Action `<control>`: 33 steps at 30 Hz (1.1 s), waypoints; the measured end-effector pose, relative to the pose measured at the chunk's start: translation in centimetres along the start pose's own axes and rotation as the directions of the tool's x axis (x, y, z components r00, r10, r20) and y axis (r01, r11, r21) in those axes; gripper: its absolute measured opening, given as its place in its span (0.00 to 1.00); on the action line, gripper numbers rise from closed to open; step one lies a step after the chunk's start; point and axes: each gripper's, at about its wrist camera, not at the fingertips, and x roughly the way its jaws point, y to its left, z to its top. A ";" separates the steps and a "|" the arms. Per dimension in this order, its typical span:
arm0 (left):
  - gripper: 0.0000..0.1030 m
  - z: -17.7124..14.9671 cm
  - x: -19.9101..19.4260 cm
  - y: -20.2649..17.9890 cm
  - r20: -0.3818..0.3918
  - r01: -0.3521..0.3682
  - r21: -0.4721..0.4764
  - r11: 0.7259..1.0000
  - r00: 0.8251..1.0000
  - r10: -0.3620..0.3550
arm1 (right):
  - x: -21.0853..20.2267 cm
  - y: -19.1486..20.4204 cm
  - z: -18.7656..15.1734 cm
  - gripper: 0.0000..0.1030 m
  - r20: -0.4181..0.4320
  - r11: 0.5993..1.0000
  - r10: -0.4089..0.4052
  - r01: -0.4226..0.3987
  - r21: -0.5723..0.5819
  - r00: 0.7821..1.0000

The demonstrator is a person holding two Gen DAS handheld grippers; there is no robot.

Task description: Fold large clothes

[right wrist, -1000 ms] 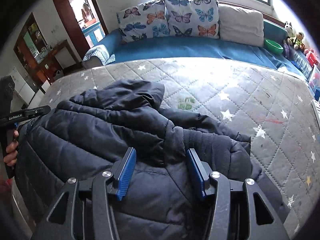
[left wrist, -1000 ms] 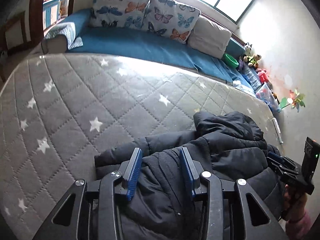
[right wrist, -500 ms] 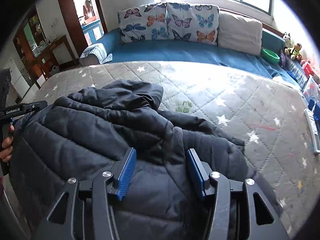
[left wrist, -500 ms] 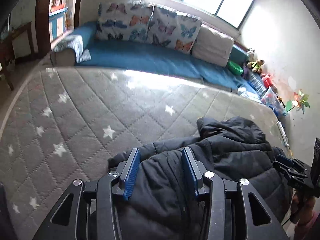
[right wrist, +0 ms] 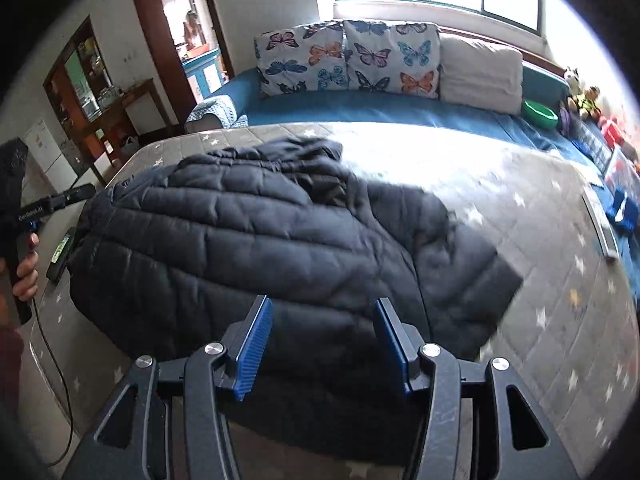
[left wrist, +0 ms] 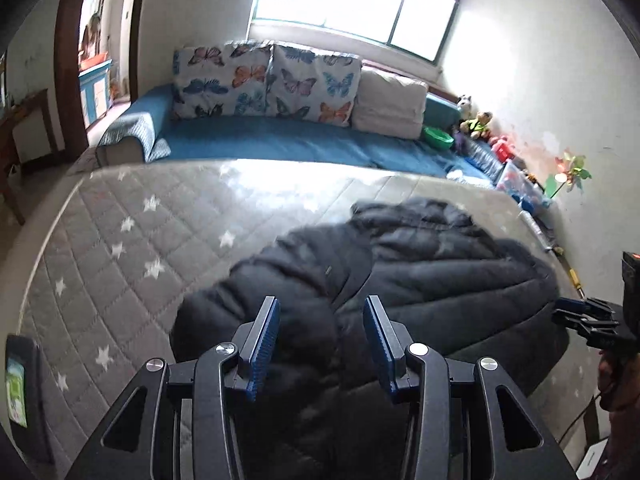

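Note:
A dark puffy quilted jacket (right wrist: 248, 240) lies spread on the grey star-patterned mattress (right wrist: 540, 280), with one sleeve (right wrist: 460, 264) reaching right. It also shows in the left wrist view (left wrist: 420, 276). My left gripper (left wrist: 320, 312) is open and empty above the jacket's near left part. My right gripper (right wrist: 320, 316) is open and empty above the jacket's near edge. Each gripper shows at the edge of the other's view, the right one (left wrist: 580, 316) and the left one (right wrist: 56, 202).
A blue sofa (left wrist: 280, 144) with butterfly cushions (left wrist: 264, 80) runs along the far side of the mattress. Toys and boxes (left wrist: 500, 148) line the right wall. A dark phone-like device (left wrist: 20, 384) lies at the mattress's near left. A doorway and wooden furniture (right wrist: 104, 100) are on the left.
Both grippers have drawn back and up from the jacket, their jaws a little wider. The jacket now lies flatter and more spread out, with the sleeve laid out to the right.

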 end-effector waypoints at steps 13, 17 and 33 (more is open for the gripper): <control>0.46 -1.0 0.4 0.9 0.007 -0.020 -0.026 0.999 1.000 0.020 | 0.5 -1.6 0.3 0.56 0.027 0.999 -0.022 0.022 0.023 0.999; 0.46 -0.9 -1.3 -0.5 0.040 0.025 -0.014 1.000 0.999 -0.025 | -0.3 -2.5 1.9 0.56 0.061 0.998 -0.035 0.032 0.046 0.998; 0.69 -3.1 -2.9 0.5 0.042 -0.031 -0.052 0.998 0.999 0.033 | 2.4 -3.5 2.3 0.62 0.044 0.996 -0.084 0.082 0.044 0.996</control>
